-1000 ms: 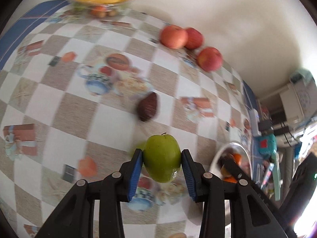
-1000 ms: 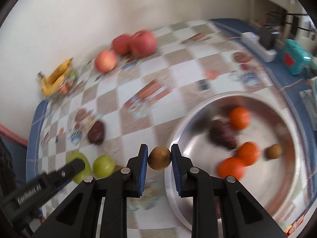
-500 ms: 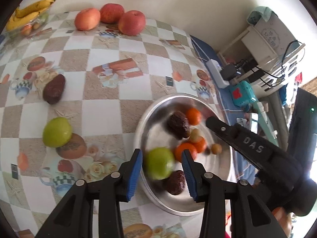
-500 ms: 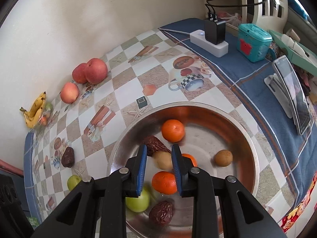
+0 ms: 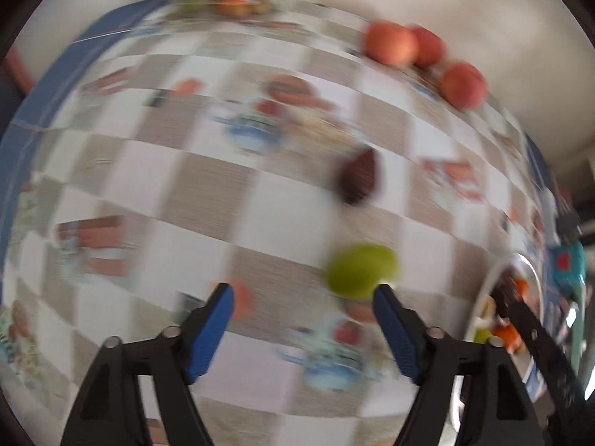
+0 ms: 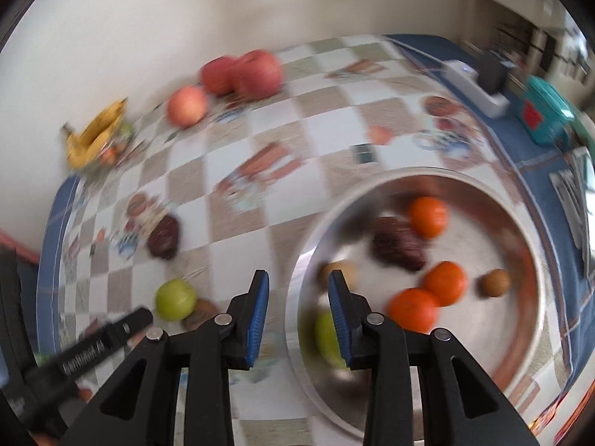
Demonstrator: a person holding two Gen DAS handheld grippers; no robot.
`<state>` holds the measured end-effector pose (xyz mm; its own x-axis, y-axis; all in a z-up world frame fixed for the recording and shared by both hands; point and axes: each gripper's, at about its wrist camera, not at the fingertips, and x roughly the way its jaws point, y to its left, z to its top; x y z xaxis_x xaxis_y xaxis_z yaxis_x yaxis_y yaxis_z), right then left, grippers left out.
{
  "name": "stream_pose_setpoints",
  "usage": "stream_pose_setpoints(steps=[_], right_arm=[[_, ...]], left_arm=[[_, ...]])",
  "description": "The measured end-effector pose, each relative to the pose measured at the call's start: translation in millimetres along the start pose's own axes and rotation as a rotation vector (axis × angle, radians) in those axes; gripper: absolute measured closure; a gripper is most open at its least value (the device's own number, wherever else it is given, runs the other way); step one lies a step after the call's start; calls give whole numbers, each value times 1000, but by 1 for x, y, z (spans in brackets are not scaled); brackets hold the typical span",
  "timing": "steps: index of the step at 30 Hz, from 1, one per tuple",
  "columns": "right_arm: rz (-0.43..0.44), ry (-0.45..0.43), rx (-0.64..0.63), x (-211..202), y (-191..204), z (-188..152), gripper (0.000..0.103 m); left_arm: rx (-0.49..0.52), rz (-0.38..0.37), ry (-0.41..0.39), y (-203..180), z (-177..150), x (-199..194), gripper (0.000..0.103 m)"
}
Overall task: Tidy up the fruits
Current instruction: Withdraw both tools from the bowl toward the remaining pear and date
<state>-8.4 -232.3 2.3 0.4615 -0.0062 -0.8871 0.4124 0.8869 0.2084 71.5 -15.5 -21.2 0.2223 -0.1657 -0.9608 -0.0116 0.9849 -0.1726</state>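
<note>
Three oranges [image 6: 427, 216] in metal bowl [image 6: 535, 338], right view only, both tools empty

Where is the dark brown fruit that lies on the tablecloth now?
In the right wrist view, the dark brown fruit lies left of the metal bowl, above the green apple.

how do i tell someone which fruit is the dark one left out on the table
Start at the big metal bowl on the checked tablecloth, then look toward the bananas. Short of them lies a dark, wrinkled fruit, alone on the cloth, above the green apple. It is the only maroon-brown piece outside the bowl.
</note>
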Motion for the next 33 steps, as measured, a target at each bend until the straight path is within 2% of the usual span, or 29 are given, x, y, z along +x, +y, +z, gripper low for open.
stream_pose_setpoints(steps=[2, 4, 9, 14, 16, 18, 19, 20, 24, 29, 33], right_arm=[[10, 6, -39, 3, 20, -3, 69], [20, 13, -66, 6, 37, -7, 68], [49, 37, -110, 14, 68, -14, 61], [52, 49, -126, 19, 81, -17, 61], [52, 54, -129, 21, 84, -18, 61], [48, 63, -138, 24, 86, -18, 47], [46, 68, -146, 27, 86, -19, 29], [45, 70, -151, 28, 85, -20, 21], [23, 97, -154, 40, 83, -23, 21], [23, 126, -147, 59, 83, -25, 21], [46, 130, -149, 67, 90, -25, 21]], left_arm=[[-40, 26, -22, 20, 6, -5, 18], [-77, 50, -40, 36, 10, -9, 11], [-161, 63, -64, 69, 16, -17, 9], [-181, 62, -64, 73, 19, -16, 8], [-173, 66, -61, 71, 18, -15, 3], [-166, 69, -55, 69, 18, -13, 0], [-159, 73, -46, 68, 17, -10, 0], [-150, 79, -34, 67, 17, -6, 0], [-115, 120, 30, 63, 12, 12, 0], [-123, 154, 57, 67, 13, 26, 0], [-166, 161, 67, 77, 14, 32, 0]])
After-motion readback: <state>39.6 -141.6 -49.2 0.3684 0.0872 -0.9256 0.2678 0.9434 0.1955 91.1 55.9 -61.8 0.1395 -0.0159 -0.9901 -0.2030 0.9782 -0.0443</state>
